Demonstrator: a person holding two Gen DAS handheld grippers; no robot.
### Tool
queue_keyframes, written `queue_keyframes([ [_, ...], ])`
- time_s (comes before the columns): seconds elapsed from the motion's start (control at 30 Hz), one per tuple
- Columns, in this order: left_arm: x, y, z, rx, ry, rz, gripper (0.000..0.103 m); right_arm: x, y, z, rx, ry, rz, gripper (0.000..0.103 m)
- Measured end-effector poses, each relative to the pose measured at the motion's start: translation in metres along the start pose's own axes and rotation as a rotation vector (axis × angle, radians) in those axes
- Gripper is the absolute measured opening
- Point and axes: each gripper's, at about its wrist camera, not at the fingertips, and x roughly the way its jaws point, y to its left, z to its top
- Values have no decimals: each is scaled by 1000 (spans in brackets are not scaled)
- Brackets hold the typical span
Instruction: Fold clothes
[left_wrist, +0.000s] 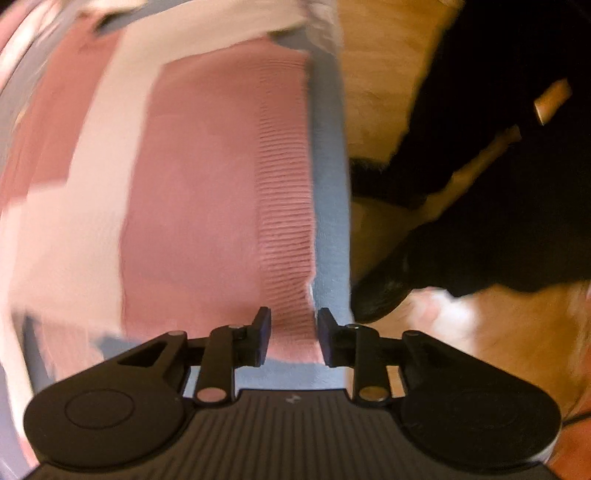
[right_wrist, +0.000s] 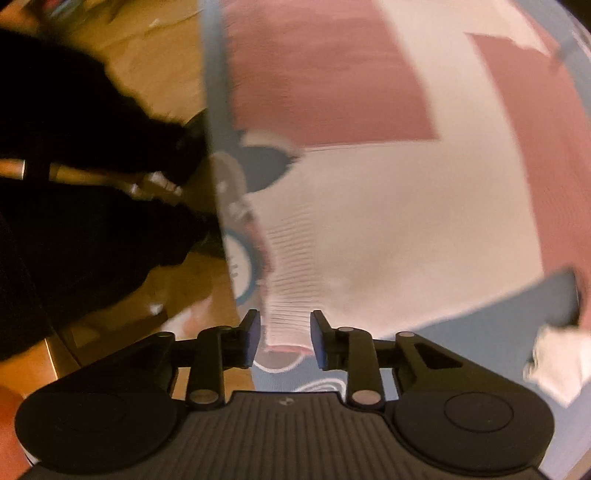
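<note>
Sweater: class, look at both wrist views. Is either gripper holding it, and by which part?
Both grippers straddle the sweater's ribbed hem: left gripper on a pink corner, right gripper on a white one. Whether they clamp it cannot be told.

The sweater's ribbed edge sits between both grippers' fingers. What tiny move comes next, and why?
Probably close both grippers. The left gripper has the pink ribbed hem of the sweater between its open fingers, and the right gripper straddles the white ribbed hem the same way. Neither seems to pinch yet, so lifting would likely leave the sweater on the blue table cover.
</note>
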Motion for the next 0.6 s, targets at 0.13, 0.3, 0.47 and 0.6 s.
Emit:
queue_keyframes([
  [0.13, -13, 39, -3, -294, -30, 6, 43, -14, -42, -13, 256, -67, 39, 42],
  [0.3, -18, 87, -7, -658, -73, 34, 47, 9, -96, -53, 761, -162, 166, 42],
  [0.47, 8, 107, -3, -894, -155, 44, 47, 37, -115, -86, 1099, -193, 231, 42],
  [0.6, 39, 91, 8, -886, -87, 69, 48, 37, -107, -88, 1175, -236, 198, 9],
])
